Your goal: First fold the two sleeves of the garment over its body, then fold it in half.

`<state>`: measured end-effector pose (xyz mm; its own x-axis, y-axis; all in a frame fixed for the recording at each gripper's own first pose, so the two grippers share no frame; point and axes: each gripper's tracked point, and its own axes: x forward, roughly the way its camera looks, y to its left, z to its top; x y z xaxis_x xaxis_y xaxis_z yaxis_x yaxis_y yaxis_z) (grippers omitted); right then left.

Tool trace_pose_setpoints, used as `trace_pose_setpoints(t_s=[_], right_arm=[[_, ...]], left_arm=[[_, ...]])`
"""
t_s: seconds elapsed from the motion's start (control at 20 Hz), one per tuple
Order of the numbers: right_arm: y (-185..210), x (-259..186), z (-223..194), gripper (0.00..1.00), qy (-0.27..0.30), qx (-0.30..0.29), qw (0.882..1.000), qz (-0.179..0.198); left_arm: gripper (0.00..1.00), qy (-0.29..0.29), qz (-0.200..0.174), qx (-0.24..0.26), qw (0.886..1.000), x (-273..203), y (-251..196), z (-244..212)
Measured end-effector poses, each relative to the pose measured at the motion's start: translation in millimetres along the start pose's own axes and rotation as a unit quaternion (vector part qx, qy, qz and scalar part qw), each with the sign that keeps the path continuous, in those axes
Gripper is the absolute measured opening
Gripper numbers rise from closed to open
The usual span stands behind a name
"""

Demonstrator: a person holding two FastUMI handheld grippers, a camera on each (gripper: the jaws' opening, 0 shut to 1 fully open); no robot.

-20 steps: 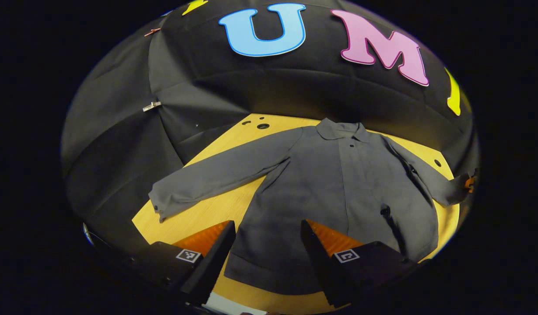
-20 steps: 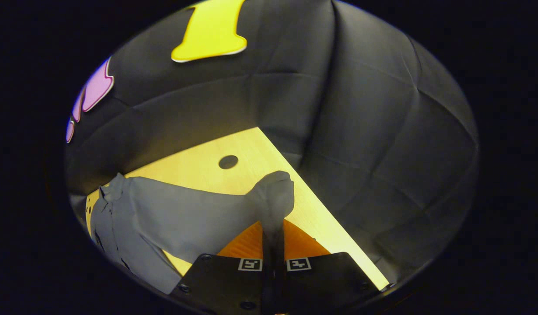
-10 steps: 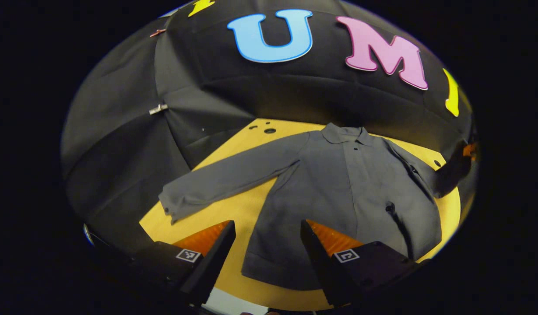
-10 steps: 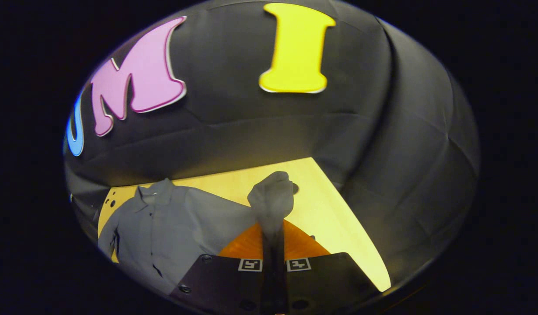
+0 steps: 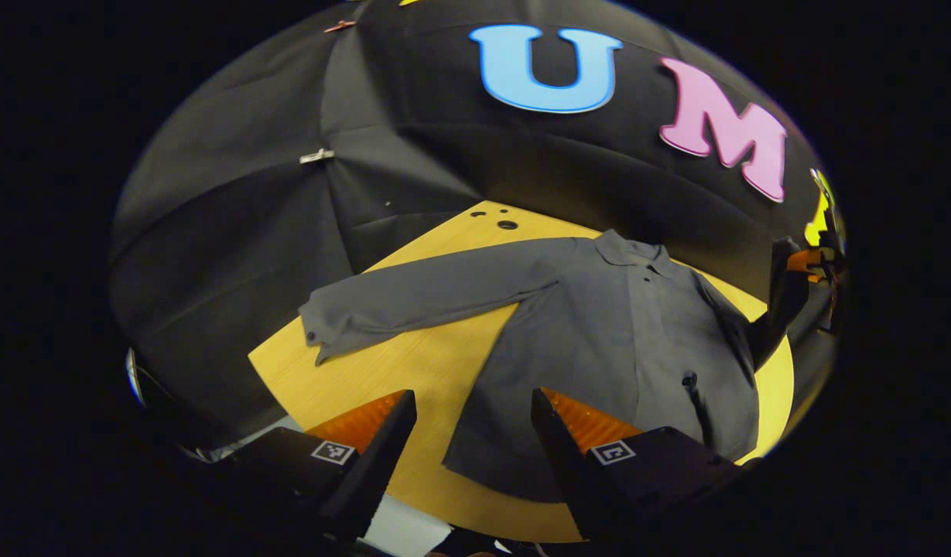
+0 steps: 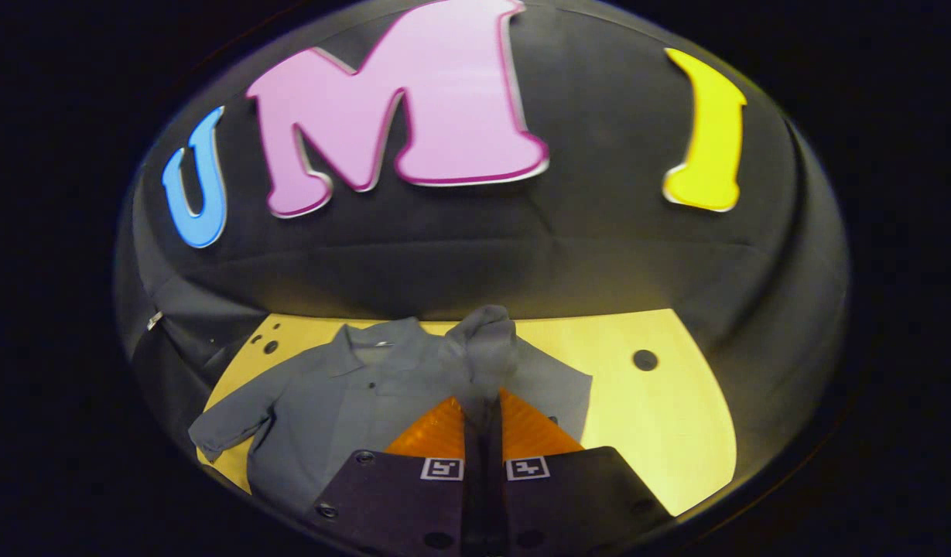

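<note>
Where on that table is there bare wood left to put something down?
Bare table lies below the outstretched sleeve, beside the shirt's body. More beyond the lifted sleeve by the round hole. The middle is covered.

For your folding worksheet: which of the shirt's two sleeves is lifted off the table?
The sleeve pinched in the right tool is lifted, its cuff bunched above the shirt. The other sleeve lies flat and outstretched on the table.
</note>
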<state>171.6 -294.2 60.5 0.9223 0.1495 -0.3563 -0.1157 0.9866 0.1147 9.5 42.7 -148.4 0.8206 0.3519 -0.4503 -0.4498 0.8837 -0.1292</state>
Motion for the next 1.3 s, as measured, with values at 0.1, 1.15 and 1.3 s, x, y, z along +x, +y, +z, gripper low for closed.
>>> trace_pose_setpoints(t_s=[0.1,1.15,1.3], right_arm=[[29.8,4.8,-4.5,0.05,0.009,-0.016,0.999,0.026],[316.1,72.7,-137.1,0.05,0.131,-0.005,0.969,0.210],[323.9,74.8,-161.3,0.18,0.150,-0.011,0.966,0.211]], left_arm=[[0.95,-0.004,0.020,-0.019,1.000,0.7,19.3,0.4],[0.96,-0.015,0.090,-0.083,0.992,42.4,113.3,-0.7],[0.96,-0.023,0.106,-0.097,0.989,51.0,133.2,12.8]])
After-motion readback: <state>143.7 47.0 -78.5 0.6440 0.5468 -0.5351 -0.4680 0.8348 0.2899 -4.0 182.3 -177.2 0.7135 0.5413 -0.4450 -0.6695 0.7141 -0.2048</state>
